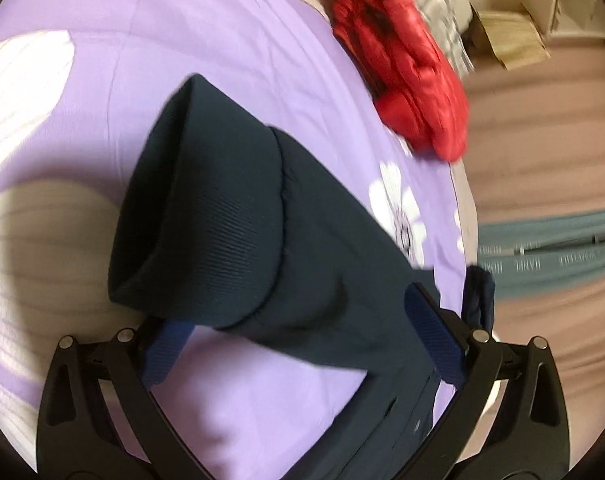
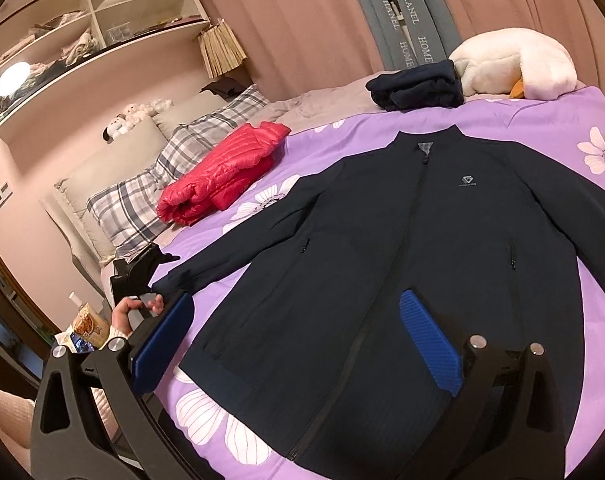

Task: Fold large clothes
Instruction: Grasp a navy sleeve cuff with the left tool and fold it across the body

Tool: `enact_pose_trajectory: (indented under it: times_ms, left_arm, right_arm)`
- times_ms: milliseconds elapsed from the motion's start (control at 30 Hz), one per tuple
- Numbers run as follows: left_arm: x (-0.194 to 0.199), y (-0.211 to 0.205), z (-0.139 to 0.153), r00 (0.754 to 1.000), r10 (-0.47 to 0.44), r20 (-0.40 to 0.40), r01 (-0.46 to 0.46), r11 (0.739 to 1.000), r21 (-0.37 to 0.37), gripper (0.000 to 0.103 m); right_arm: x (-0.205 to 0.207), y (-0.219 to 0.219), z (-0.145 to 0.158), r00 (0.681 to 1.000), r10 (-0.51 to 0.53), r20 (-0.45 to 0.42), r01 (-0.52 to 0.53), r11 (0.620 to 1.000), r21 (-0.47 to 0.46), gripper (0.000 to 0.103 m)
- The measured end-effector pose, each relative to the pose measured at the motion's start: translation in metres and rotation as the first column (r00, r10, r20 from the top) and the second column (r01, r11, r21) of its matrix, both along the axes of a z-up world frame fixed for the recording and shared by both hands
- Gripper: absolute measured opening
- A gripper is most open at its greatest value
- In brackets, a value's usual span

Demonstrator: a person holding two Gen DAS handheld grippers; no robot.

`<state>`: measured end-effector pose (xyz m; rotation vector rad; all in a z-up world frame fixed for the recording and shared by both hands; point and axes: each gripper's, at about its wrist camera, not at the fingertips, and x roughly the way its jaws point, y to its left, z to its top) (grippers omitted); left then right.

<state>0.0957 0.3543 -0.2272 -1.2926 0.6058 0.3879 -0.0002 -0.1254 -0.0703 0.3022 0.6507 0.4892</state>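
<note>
A dark navy jacket [image 2: 402,240] lies spread flat, front up and zipped, on the purple flowered bedspread [image 2: 542,120]. In the left wrist view its sleeve with the ribbed cuff [image 1: 206,216] lies between the two blue pads of my left gripper [image 1: 302,344]; the jaws stand wide and the sleeve rests loose between them. My right gripper [image 2: 302,344] is open above the jacket's lower hem, its fingers [image 2: 430,344] apart and holding nothing. The left gripper [image 2: 142,268] shows at the sleeve end in the right wrist view.
A folded red puffer jacket [image 2: 226,172] lies near the plaid pillows [image 2: 142,196]. A folded dark garment [image 2: 418,88] and a white plush toy [image 2: 514,64] sit at the far bed edge. Shelves [image 2: 82,28] and pink curtains stand behind.
</note>
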Motion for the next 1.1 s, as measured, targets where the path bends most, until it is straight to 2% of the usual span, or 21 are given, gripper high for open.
enact_pose_trajectory:
  times_ms: [67,100,167,200,233,300,400,433,533,600,667,733,767,800,833,867,900,933,1033,1067,1100]
  left_arm:
    - [0.003,0.002,0.001,0.999,0.018,-0.027,-0.018,1.0,0.016,0.098]
    - [0.006,0.001,0.0,0.998,0.027,-0.053,-0.026,0.999,0.026,0.091]
    - [0.006,0.008,0.003,0.993,0.043,-0.113,-0.037,0.998,0.057,0.073]
    - [0.007,0.011,0.003,0.99,0.05,-0.134,-0.041,0.997,0.071,0.058]
    - [0.009,0.014,0.005,0.986,0.052,-0.16,-0.039,0.996,0.082,0.047]
    - [0.012,0.017,0.007,0.983,0.041,-0.181,-0.023,0.995,0.102,0.039]
    - [0.024,0.011,0.032,0.98,0.01,-0.2,0.035,0.975,0.22,0.032]
    - [0.03,0.008,0.044,0.98,-0.001,-0.198,0.055,0.962,0.266,0.032]
    - [0.055,-0.011,0.094,0.983,-0.053,-0.173,0.122,0.902,0.414,0.031]
    - [0.08,-0.039,0.139,0.98,-0.117,-0.162,0.187,0.823,0.536,0.031]
    - [0.104,-0.075,0.177,0.969,-0.188,-0.159,0.246,0.731,0.637,0.031]
    - [0.129,-0.122,0.211,0.946,-0.267,-0.182,0.312,0.609,0.729,0.031]
    - [0.142,-0.156,0.227,0.928,-0.309,-0.208,0.349,0.524,0.777,0.031]
    - [0.154,-0.194,0.238,0.904,-0.35,-0.245,0.386,0.427,0.817,0.031]
    - [0.162,-0.22,0.242,0.887,-0.374,-0.271,0.408,0.361,0.838,0.031]
    - [0.175,-0.266,0.245,0.854,-0.412,-0.317,0.44,0.249,0.863,0.031]
    - [0.181,-0.296,0.245,0.828,-0.439,-0.348,0.462,0.182,0.868,0.031]
    - [0.19,-0.34,0.238,0.778,-0.493,-0.389,0.497,0.106,0.861,0.031]
    - [0.205,-0.431,0.209,0.659,-0.586,-0.471,0.566,-0.025,0.824,0.031]
    - [0.207,-0.452,0.199,0.626,-0.607,-0.49,0.58,-0.057,0.813,0.031]
    - [0.207,-0.476,0.186,0.582,-0.632,-0.512,0.596,-0.096,0.797,0.034]
  right_arm:
    - [0.001,-0.001,-0.001,1.0,-0.002,-0.004,0.002,1.0,0.002,0.102]
    - [0.003,-0.002,-0.002,1.0,-0.003,-0.008,0.003,1.0,0.0,0.102]
    - [0.007,-0.004,-0.006,1.0,-0.005,-0.014,0.005,1.0,-0.01,0.102]
    - [0.008,-0.004,-0.008,1.0,-0.006,-0.015,0.006,1.0,-0.014,0.102]
    - [0.01,-0.006,-0.011,1.0,-0.008,-0.022,0.007,1.0,-0.016,0.102]
    - [0.013,-0.008,-0.014,0.999,-0.009,-0.031,0.008,1.0,-0.011,0.102]
    - [0.018,-0.013,-0.019,0.999,-0.009,-0.041,0.009,1.0,0.003,0.102]
    - [0.019,-0.014,-0.02,0.999,-0.009,-0.042,0.009,1.0,0.005,0.102]
    - [0.023,-0.018,-0.022,0.999,-0.011,-0.046,0.012,1.0,0.016,0.102]
    - [0.025,-0.023,-0.023,0.999,-0.013,-0.042,0.014,1.0,0.024,0.102]
    - [0.026,-0.026,-0.024,0.999,-0.017,-0.038,0.018,0.999,0.028,0.102]
    - [0.026,-0.032,-0.026,0.999,-0.028,-0.039,0.029,0.999,0.031,0.102]
    - [0.027,-0.033,-0.026,0.999,-0.034,-0.04,0.035,0.999,0.033,0.102]
    - [0.027,-0.038,-0.028,0.998,-0.046,-0.043,0.047,0.998,0.038,0.102]
    - [0.027,-0.041,-0.029,0.998,-0.054,-0.046,0.055,0.998,0.041,0.102]
    - [0.027,-0.046,-0.031,0.996,-0.066,-0.052,0.068,0.997,0.042,0.102]
    - [0.028,-0.052,-0.034,0.995,-0.084,-0.061,0.087,0.995,0.044,0.102]
    - [0.028,-0.056,-0.035,0.993,-0.094,-0.067,0.097,0.994,0.046,0.102]
    - [0.025,-0.072,-0.039,0.987,-0.137,-0.08,0.141,0.989,0.039,0.102]
    - [0.024,-0.08,-0.04,0.984,-0.154,-0.085,0.158,0.987,0.032,0.102]
    - [0.022,-0.087,-0.042,0.981,-0.171,-0.09,0.173,0.985,0.026,0.102]
